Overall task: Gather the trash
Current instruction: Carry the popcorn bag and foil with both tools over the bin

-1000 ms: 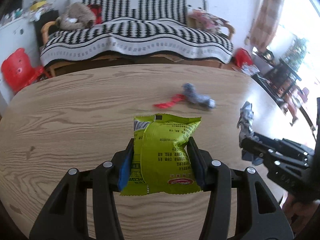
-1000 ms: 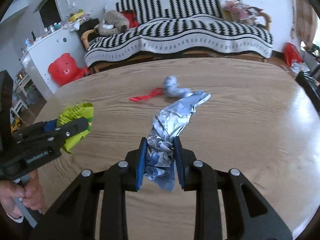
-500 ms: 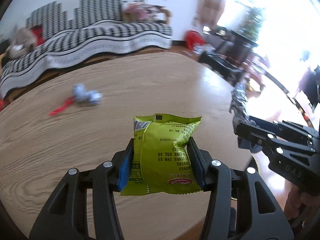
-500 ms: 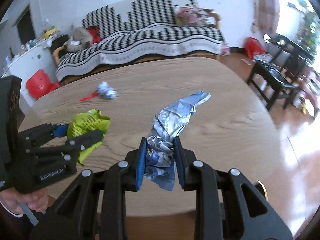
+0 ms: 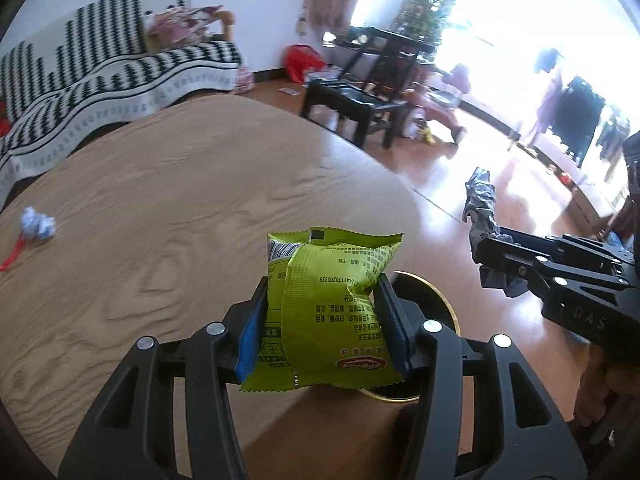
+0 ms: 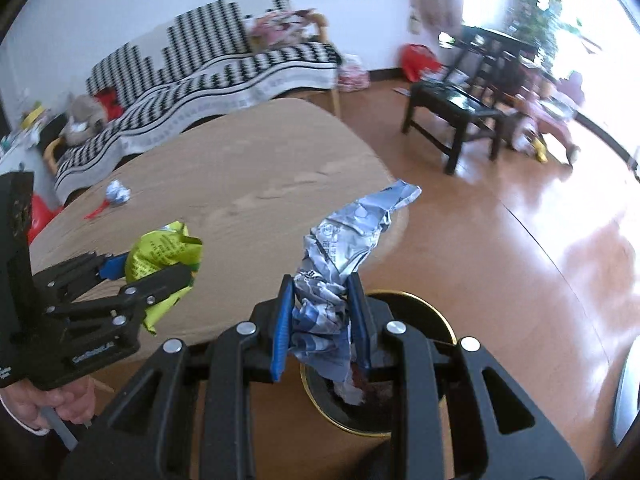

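My left gripper [image 5: 322, 332] is shut on a green snack packet [image 5: 328, 300] and holds it at the right edge of the wooden table [image 5: 160, 208]; it also shows in the right wrist view [image 6: 160, 256]. My right gripper [image 6: 322, 320] is shut on a crumpled silver-blue wrapper [image 6: 344, 240], right above a black bin with a gold rim [image 6: 440, 328] on the floor. The bin [image 5: 432, 300] lies partly hidden behind the packet in the left wrist view. A crumpled paper ball [image 5: 38, 222] and a red scrap [image 5: 12, 256] lie far left on the table.
A black-and-white striped sofa [image 5: 100, 68] stands behind the table. A dark chair [image 6: 452, 108] and a red bag [image 6: 416, 60] are on the shiny wood floor to the right. Bright window light fills the right side.
Both grippers have swung right with their trash, from over the table's middle to its right edge. The bin has come into view beneath the right gripper.
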Motion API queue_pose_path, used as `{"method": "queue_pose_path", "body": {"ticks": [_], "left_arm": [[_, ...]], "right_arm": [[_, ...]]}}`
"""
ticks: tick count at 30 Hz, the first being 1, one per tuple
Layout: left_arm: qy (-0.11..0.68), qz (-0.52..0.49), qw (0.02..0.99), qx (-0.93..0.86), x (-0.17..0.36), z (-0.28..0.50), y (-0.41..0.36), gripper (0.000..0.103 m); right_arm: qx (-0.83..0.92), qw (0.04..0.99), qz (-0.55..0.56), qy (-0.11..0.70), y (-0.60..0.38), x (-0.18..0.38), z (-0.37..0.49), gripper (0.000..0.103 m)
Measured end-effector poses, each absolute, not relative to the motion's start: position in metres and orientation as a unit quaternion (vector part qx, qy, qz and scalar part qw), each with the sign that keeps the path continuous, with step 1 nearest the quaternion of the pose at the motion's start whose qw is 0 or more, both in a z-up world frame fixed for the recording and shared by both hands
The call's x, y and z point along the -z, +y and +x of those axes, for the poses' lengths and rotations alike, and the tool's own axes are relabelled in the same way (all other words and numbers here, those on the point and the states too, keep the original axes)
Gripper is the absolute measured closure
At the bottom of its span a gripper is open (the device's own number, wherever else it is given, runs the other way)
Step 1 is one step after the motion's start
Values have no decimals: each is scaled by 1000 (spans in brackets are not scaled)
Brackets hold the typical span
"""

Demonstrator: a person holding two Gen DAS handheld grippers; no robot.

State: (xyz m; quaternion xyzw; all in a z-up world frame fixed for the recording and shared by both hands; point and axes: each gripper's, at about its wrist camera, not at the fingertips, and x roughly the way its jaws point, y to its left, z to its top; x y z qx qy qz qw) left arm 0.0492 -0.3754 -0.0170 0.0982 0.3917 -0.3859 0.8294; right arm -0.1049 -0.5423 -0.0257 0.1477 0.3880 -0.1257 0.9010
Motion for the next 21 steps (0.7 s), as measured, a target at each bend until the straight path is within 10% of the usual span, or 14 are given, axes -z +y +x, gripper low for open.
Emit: {"method": "queue_pose_path", "body": {"ticks": [21], "left_arm": [[405,132,784,452,47,7,-432,52]], "right_arm": [[165,868,221,413,-594,46,-145,76]]}}
